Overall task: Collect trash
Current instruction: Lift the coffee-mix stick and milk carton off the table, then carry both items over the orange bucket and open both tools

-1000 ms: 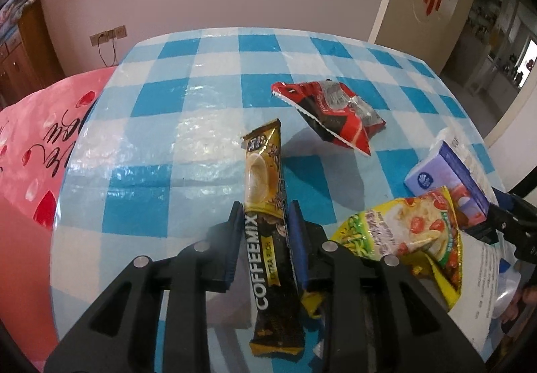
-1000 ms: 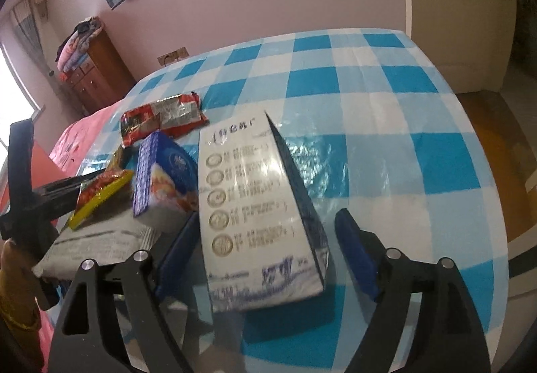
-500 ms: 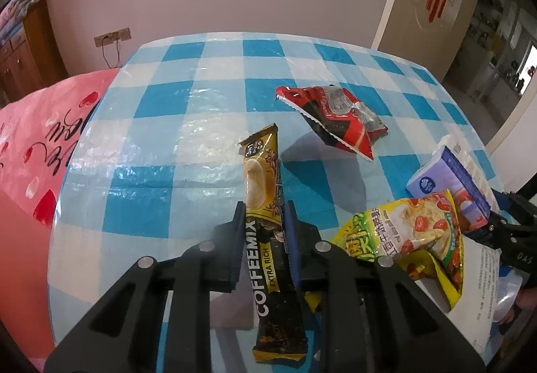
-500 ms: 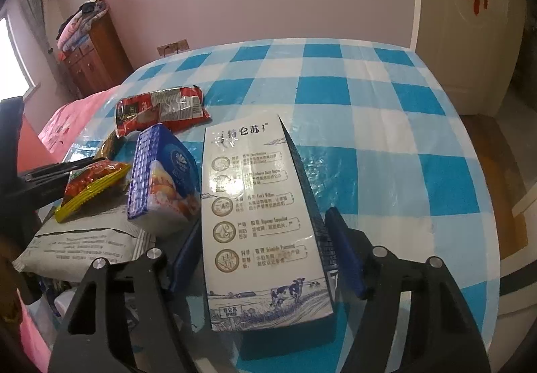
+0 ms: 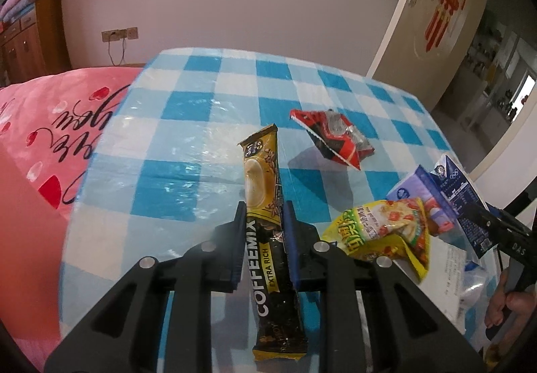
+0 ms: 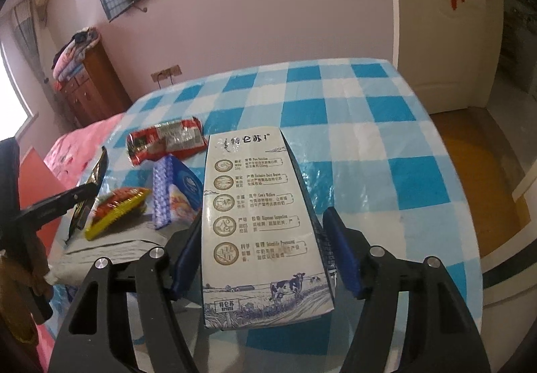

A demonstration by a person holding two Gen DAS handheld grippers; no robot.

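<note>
My left gripper (image 5: 264,210) is shut on a gold and black Coffeemix sachet (image 5: 265,205) and holds it above the checked table (image 5: 188,144). My right gripper (image 6: 263,217) is shut on a white and blue milk carton (image 6: 258,205), lifted above the table (image 6: 386,151). A red snack wrapper (image 5: 335,134) lies further back; it also shows in the right wrist view (image 6: 164,141). A yellow snack bag (image 5: 382,232) and a purple-blue small box (image 5: 419,191) lie on a grey paper bag (image 6: 107,245) at the near edge.
A pink blanket (image 5: 50,124) lies left of the table. A wooden dresser (image 6: 90,87) stands by the back wall. A white door (image 5: 436,20) is at the right. Bare floor (image 6: 480,158) lies beyond the table's right edge.
Both grippers have risen, carrying the sachet and the carton up from the table. The right gripper's jaws have closed in on the carton.
</note>
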